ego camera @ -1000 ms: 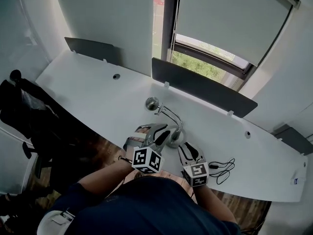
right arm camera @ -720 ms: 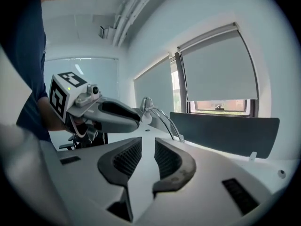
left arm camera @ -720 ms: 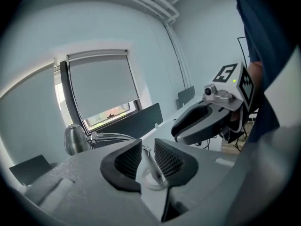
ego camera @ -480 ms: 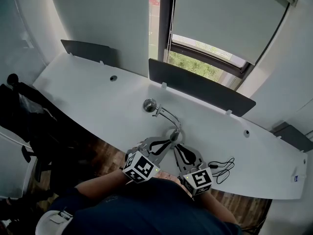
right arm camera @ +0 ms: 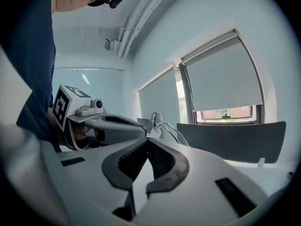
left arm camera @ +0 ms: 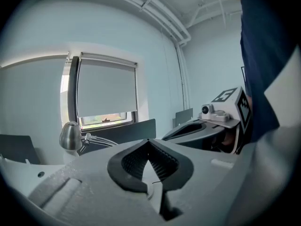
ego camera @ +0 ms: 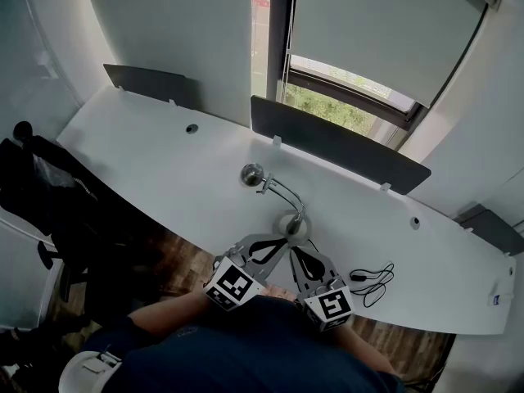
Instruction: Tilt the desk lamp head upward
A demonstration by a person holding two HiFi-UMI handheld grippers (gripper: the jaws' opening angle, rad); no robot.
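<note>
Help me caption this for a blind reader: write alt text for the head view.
From above, a person holds the left tongs and right tongs, both just closed and empty, pointing at the base of a desk lamp on a white desk. A black cable lies at right.

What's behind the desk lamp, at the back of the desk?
Behind the desk lamp a dark divider panel stands along the desk's back edge, then a window showing greenery in its lower strip. A lowered roller blind covers the rest of the view outside.
</note>
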